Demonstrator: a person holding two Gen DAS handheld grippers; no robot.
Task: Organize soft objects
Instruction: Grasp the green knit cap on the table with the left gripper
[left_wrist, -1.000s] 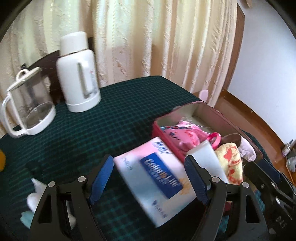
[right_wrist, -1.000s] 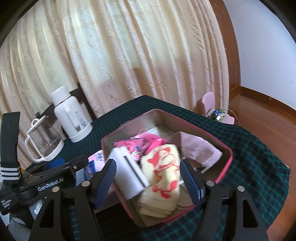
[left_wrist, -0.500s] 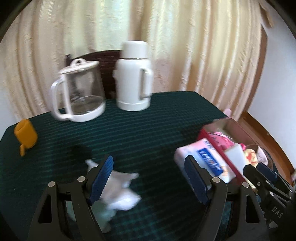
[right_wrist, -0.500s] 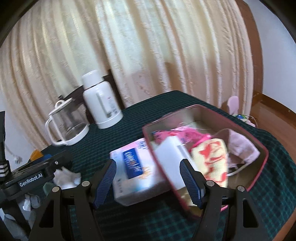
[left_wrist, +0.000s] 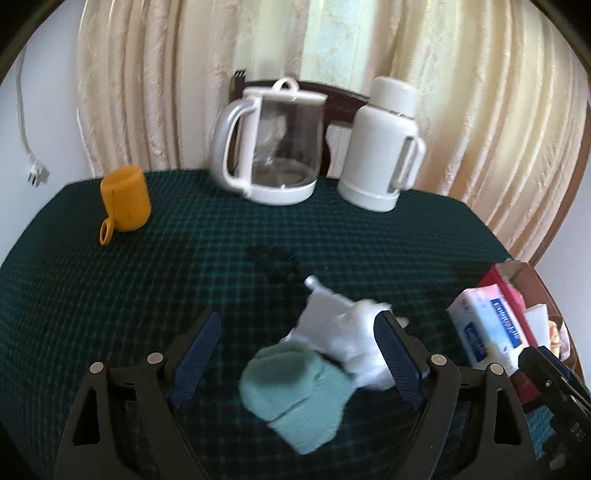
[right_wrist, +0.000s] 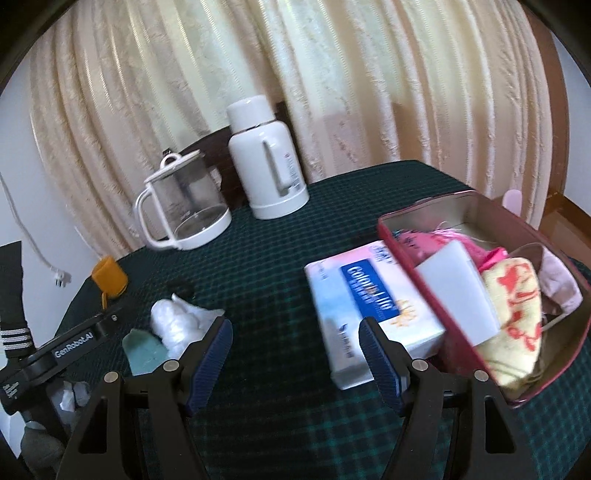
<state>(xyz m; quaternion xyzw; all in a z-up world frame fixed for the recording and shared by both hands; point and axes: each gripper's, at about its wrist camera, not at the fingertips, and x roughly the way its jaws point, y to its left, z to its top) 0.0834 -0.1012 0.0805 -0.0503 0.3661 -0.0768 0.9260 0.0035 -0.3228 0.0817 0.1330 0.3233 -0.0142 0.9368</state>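
Left wrist view shows the left gripper (left_wrist: 297, 349) low over the dark green checked tabletop (left_wrist: 184, 266), its fingers (left_wrist: 197, 349) apart and opening wider. Between them, toward 5 o'clock in this view, lie two soft things that touch each other: a teal cloth (left_wrist: 295, 380) and a white plastic bag (left_wrist: 343, 332), crumpled. The bag reaches the inner side of the right-hand finger; because of blur I cannot say if the pad presses on it, but it looks not clamped.

In the right wrist view the right gripper (right_wrist: 295, 356) has its fingers (right_wrist: 208, 356) apart too, with nothing between them, only bare cloth of the tabletop. At 3 o'clock stands the red box (right_wrist: 458, 343), already holding a yellow towel with red pattern (right_wrist: 513, 314), a pink fabric (right_wrist: 443, 240), a pale pink cloth (right_wrist: 557, 277) and a white block (right_wrist: 458, 291). A tissue pack (right_wrist: 369, 295) lies on the tabletop, touching the outside wall of the box at its 9 o'clock side.

I judge the task well advanced: most soft things are in the box. Left to do are the teal cloth, the white bag and perhaps the tissue pack. The glass jug (left_wrist: 273, 144), white thermos (left_wrist: 384, 147) and orange cup (left_wrist: 125, 199) at 12 o'clock are probably not part of it.
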